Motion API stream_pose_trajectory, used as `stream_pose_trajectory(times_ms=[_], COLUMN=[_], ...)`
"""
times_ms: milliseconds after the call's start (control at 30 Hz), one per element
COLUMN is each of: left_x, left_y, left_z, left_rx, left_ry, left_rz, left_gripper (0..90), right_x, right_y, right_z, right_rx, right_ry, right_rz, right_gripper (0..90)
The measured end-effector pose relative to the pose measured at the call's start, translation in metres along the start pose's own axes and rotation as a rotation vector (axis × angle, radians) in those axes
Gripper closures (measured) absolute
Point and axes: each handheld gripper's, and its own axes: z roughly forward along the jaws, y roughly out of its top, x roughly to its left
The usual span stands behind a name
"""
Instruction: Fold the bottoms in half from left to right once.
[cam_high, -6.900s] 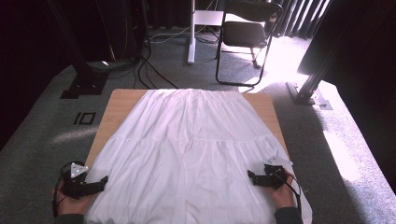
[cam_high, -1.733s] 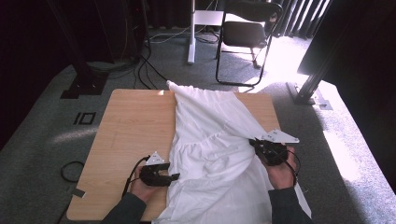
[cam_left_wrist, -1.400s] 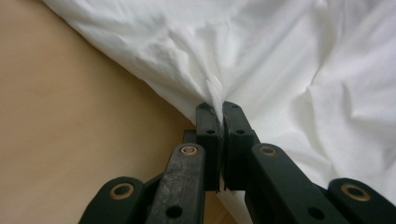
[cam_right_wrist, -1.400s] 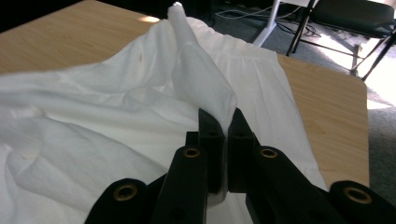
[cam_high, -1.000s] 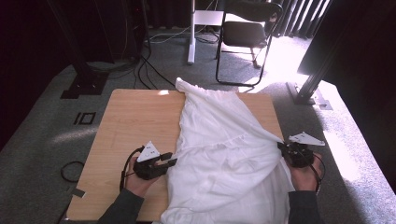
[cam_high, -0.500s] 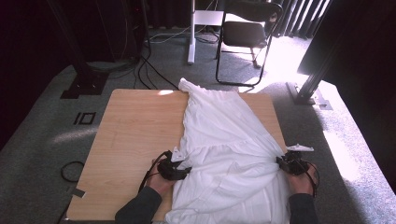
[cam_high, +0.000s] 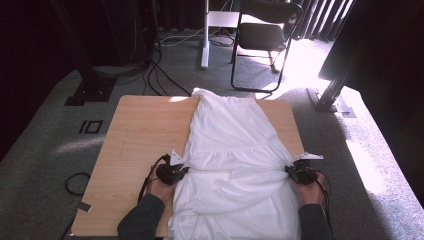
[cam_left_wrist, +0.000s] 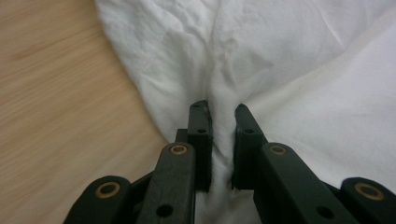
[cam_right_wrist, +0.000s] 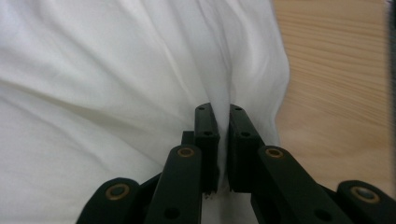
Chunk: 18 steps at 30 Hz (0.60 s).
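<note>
At the lower left of centre in the high view, the left gripper (cam_high: 179, 171) sits on the wooden table (cam_high: 135, 135), at the left edge of the white garment (cam_high: 235, 150). Its jaws have just been closing, and in the left gripper view the left gripper (cam_left_wrist: 221, 109) has its 2 black jaws clamped on a pinched fold of the white garment (cam_left_wrist: 289, 60), bare table (cam_left_wrist: 56, 107) filling the left of that frame.

The garment lies down the middle and right of the table, narrow at the upper centre of the frame and widening toward the bottom edge, bunched in creases between the 2 hands.

At the lower right, the right gripper (cam_high: 296, 171) holds the garment's right edge. Its jaws have also just been closing; in the right gripper view the right gripper (cam_right_wrist: 218, 109) pinches a ridge of the cloth (cam_right_wrist: 116, 70), with table (cam_right_wrist: 341, 93) at the right.
</note>
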Motion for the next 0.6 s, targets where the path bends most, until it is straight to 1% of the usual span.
stream_pose_trajectory(times_ms=[200,233,300,333,367,400,433,467,533,600], left_x=[0.040,0.048,0.056,0.059,0.061,0.062,0.062,0.062,0.060,0.058], left_y=[-0.005,-0.005,-0.005,-0.005,-0.006,-0.006,-0.006,-0.006,-0.006,-0.006], left_z=[-0.007,-0.008,-0.008,-0.008,-0.008,-0.009,-0.011,-0.015,-0.025,-0.036], left_rx=[0.030,0.035,0.037,0.037,0.033,0.028,0.022,0.009,-0.036,-0.066], left_ry=[0.079,0.089,0.095,0.087,0.072,0.066,0.064,0.055,0.042,0.027], left_rz=[-0.036,-0.050,-0.072,-0.088,-0.093,-0.094,-0.107,-0.118,-0.122,-0.129], left_gripper=[82.3,82.3,82.2,82.1,81.4,78.7,74.4,69.9,63.0,58.6], right_x=[0.030,0.035,0.043,0.045,0.046,0.046,0.047,0.048,0.052,0.058], right_y=[0.014,0.017,0.023,0.025,0.028,0.031,0.035,0.037,0.042,0.048], right_z=[0.014,0.016,0.021,0.024,0.027,0.029,0.030,0.030,0.024,0.013], right_rx=[-0.004,-0.004,-0.010,-0.015,-0.014,-0.008,0.001,0.001,-0.028,-0.082], right_ry=[0.064,0.072,0.075,0.080,0.079,0.079,0.077,0.068,0.065,0.071], right_rz=[-0.054,-0.062,-0.075,-0.077,-0.070,-0.061,-0.061,-0.065,-0.066,-0.059], right_gripper=[82.5,82.5,82.5,82.5,82.5,81.7,79.6,74.8,66.0,58.8])
